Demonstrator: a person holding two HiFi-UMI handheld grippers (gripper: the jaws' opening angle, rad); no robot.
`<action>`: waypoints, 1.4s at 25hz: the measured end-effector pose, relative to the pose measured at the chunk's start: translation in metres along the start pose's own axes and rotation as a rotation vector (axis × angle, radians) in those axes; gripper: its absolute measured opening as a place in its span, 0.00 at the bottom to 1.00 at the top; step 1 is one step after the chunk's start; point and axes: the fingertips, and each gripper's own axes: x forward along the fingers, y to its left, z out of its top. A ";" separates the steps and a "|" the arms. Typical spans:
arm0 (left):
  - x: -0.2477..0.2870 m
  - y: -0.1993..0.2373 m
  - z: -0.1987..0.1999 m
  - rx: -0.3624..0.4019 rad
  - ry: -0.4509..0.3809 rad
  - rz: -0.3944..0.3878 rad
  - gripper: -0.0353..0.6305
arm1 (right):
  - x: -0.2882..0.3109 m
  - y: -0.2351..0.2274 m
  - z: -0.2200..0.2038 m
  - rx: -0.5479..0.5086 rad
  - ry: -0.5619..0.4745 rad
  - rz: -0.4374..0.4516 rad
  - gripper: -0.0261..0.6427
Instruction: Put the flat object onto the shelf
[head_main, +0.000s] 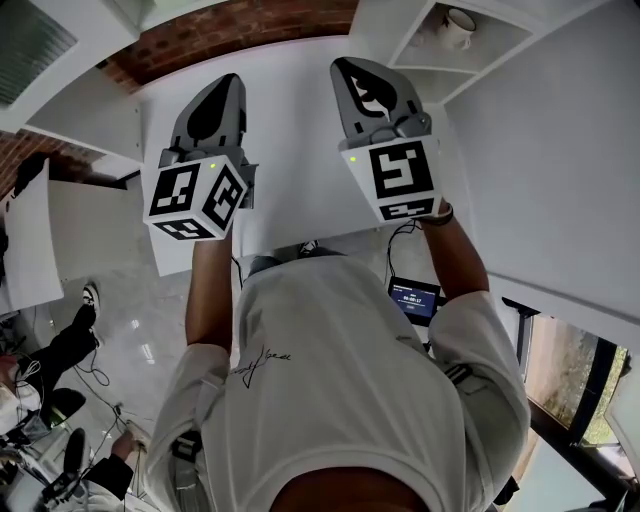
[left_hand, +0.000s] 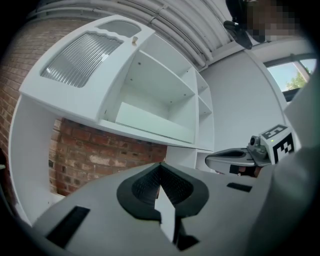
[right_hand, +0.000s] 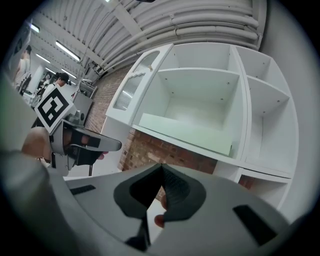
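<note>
A pale green flat board (right_hand: 185, 134) lies on the lower shelf of the open white cabinet (right_hand: 240, 105); the left gripper view also shows the board (left_hand: 150, 122), leaning along the shelf's back. Both grippers point up at the cabinet from below and stand apart from it. My left gripper (left_hand: 160, 167) is shut, its tips meeting with nothing between them. My right gripper (right_hand: 161, 167) is shut and empty too. In the head view the left gripper (head_main: 222, 85) and right gripper (head_main: 365, 75) sit side by side over a white tabletop (head_main: 290, 150).
A door with ribbed glass (left_hand: 82, 57) stands open on the cabinet's left. Narrow side compartments (right_hand: 267, 125) are on its right, and a brick wall (left_hand: 100, 162) runs beneath it. A white cup (head_main: 460, 22) sits in a shelf unit at the head view's upper right.
</note>
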 end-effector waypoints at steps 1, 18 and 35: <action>-0.002 0.000 0.000 -0.003 -0.002 0.002 0.07 | -0.001 0.002 -0.001 0.009 0.007 0.006 0.08; -0.045 -0.008 -0.028 -0.038 0.030 0.028 0.07 | -0.040 0.034 -0.029 0.147 0.081 0.060 0.08; -0.095 -0.022 -0.069 -0.046 0.112 0.084 0.07 | -0.094 0.060 -0.069 0.273 0.130 0.100 0.08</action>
